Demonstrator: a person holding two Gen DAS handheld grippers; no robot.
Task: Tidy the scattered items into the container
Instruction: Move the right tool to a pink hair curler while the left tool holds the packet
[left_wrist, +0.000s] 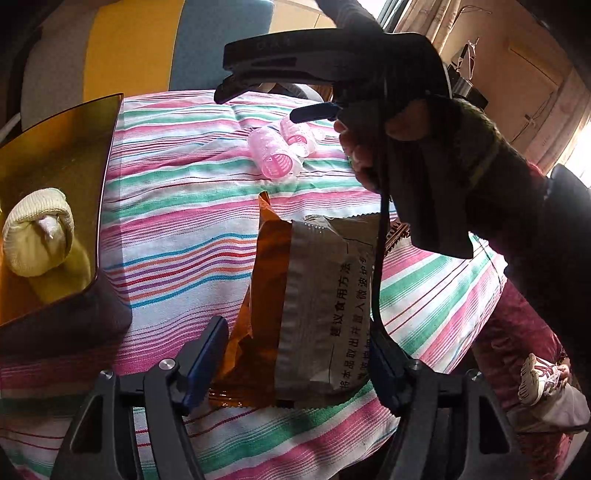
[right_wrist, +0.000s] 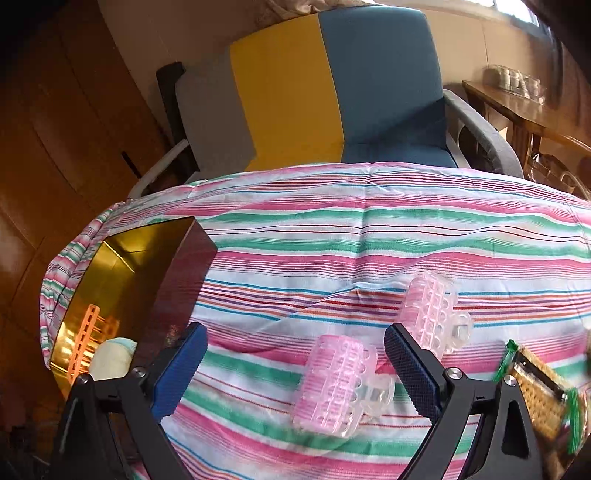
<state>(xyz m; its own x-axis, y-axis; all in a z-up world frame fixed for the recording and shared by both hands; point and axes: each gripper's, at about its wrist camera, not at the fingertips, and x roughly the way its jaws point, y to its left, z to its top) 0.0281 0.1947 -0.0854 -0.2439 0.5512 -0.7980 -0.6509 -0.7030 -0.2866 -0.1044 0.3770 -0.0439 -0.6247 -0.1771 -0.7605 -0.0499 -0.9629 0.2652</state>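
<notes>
A: Packet (left_wrist: 317, 314) first — where is it?
B: Flat on the striped cloth (left_wrist: 177, 206), between the spread jaws of the left gripper (left_wrist: 295, 365). They bracket it loosely; nothing is clamped.
A: And the right gripper (right_wrist: 295, 369)?
B: Jaws released too, hovering over the nearer pink curler (right_wrist: 336, 384). A second curler (right_wrist: 432, 314) lies just beyond its right finger.
A: Container?
B: The box (right_wrist: 184, 273) with the gold lining sits at the left edge of the cloth. A rolled sock (left_wrist: 37, 236) is inside it, and an orange rack (right_wrist: 86, 339) beside that.
A: Anything else loose?
B: A cracker pack (right_wrist: 543, 398) with green ends, at the far right in the right wrist view.
</notes>
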